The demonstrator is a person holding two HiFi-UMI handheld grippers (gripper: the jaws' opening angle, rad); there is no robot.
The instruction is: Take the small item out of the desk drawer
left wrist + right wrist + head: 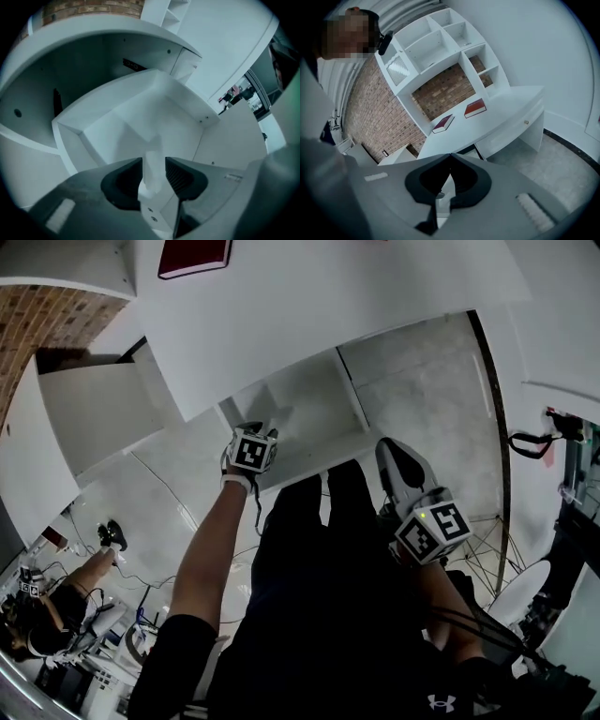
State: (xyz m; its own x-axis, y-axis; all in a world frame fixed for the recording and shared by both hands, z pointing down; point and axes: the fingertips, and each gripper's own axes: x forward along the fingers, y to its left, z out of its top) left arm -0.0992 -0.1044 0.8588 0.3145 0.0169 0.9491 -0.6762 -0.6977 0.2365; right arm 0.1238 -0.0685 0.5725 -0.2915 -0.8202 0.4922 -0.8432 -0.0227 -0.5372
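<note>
The white desk point(309, 306) has its drawer point(352, 399) pulled out below the top. My left gripper point(256, 430) reaches over the drawer's front part. In the left gripper view the drawer point(117, 117) shows a bare white inside, and my left gripper point(153, 165) is shut on a small white item point(151, 176) that stands upright between the jaws, above the drawer floor. My right gripper point(388, 450) hangs low by my right leg, away from the drawer. Seen in its own view, the right gripper point(450, 157) is shut, tips touching, with nothing in it.
A red book point(194, 256) lies on the desk top; the right gripper view shows two red books point(475, 108) point(443, 123) under white shelves point(440, 42) on a brick wall. A second drawer has a knob point(526, 122). Another person point(66, 606) and cables occupy the floor at left.
</note>
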